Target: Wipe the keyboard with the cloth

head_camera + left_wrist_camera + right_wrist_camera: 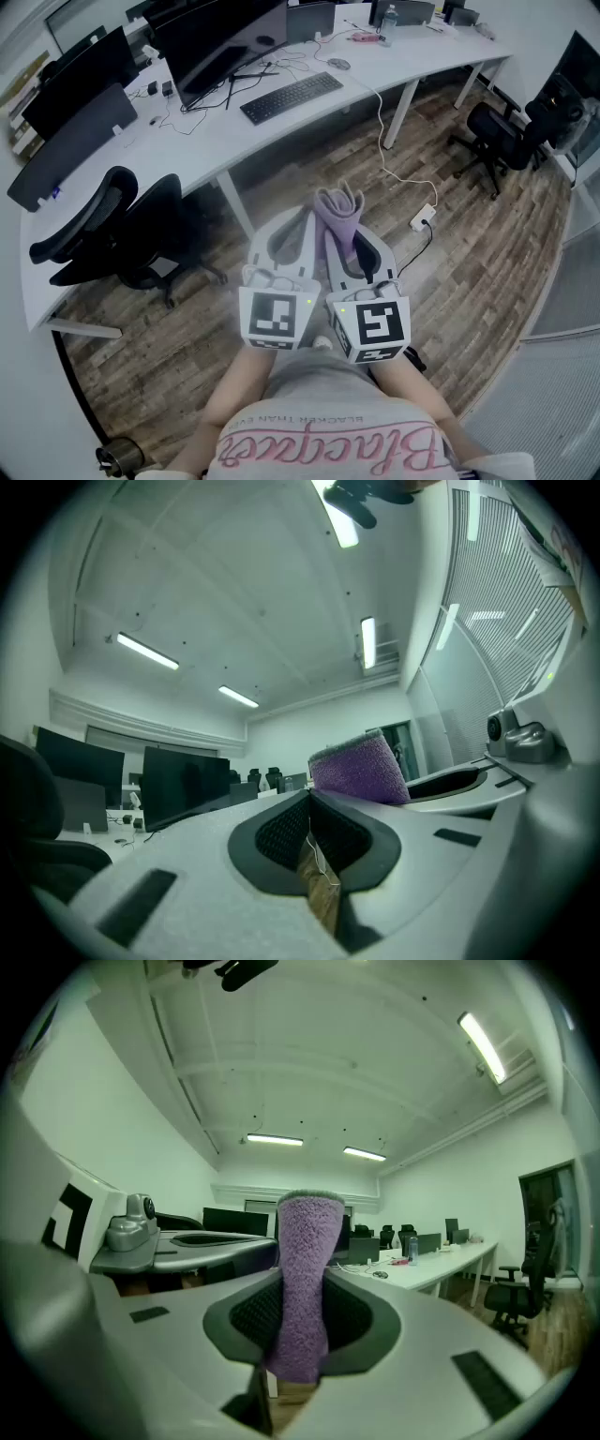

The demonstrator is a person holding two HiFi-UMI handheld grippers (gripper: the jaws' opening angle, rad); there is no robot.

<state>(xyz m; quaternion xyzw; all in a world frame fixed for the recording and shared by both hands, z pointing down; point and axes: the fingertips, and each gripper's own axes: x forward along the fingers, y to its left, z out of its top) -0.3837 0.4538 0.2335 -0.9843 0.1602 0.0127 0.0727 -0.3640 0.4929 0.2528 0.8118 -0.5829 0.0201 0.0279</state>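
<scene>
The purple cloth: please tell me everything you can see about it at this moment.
The cloth is purple and fuzzy, like soft terry or microfibre, folded or rolled into a thick strip. It stands upright, pinched between the jaws of the right gripper, with its rounded top rising above them. It is held in the air over the wooden floor, apart from the keyboard on the white desk.

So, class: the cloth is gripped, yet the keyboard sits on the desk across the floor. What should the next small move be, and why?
Probably walk toward the desk and bring the right gripper forward over the keyboard. Its jaws clamp the purple cloth, but it hangs close to the body, well short of the keyboard.
</scene>
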